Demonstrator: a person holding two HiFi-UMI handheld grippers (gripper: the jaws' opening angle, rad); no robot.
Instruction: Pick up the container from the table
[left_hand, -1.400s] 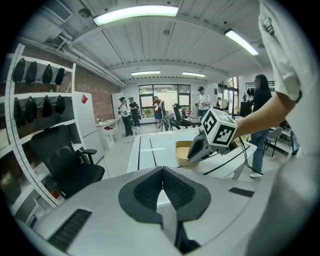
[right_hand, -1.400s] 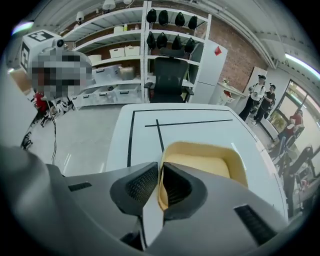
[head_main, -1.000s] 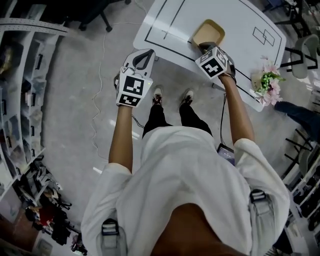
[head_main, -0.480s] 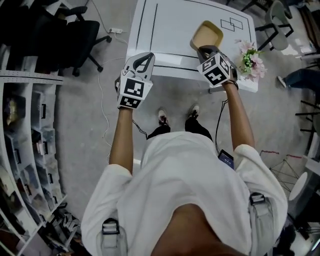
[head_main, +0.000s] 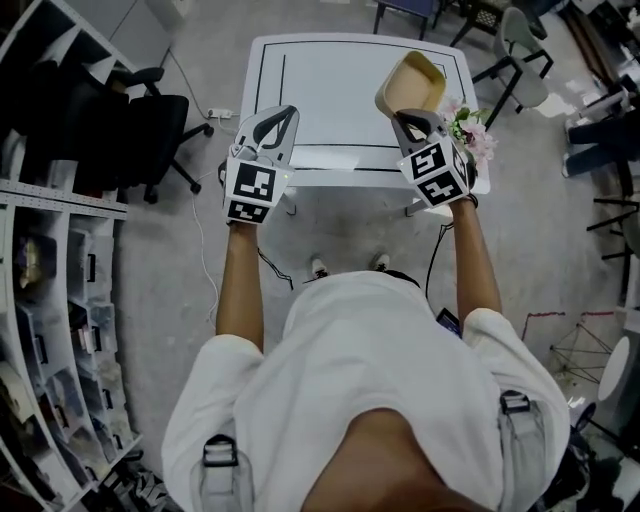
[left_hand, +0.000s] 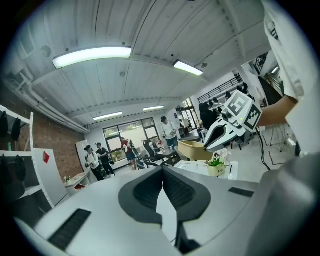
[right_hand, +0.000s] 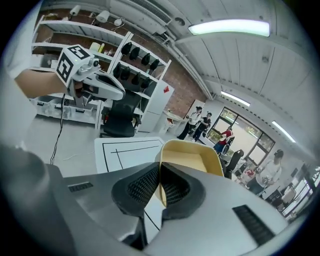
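A beige open container (head_main: 410, 82) hangs tilted above the white table (head_main: 330, 90), with my right gripper (head_main: 408, 116) shut on its near wall. In the right gripper view the pads (right_hand: 172, 187) pinch that thin wall of the container (right_hand: 192, 156), and the table (right_hand: 125, 150) lies below. My left gripper (head_main: 279, 114) is held up at the left, over the table's near edge, shut with nothing between its fingers. In the left gripper view its jaws (left_hand: 161, 172) meet, and the container (left_hand: 192, 149) and the right gripper (left_hand: 226, 134) show off to the right.
A small pot of pink flowers (head_main: 470, 135) stands at the table's right near corner. Black lines are marked on the tabletop. Office chairs (head_main: 150, 130) stand left of the table and others behind it. Shelving (head_main: 50, 300) runs along the left. People stand far off by the windows (left_hand: 100, 160).
Both grippers have risen, and the container has come up off the table with the right one. The table now looks farther below and more of it shows.
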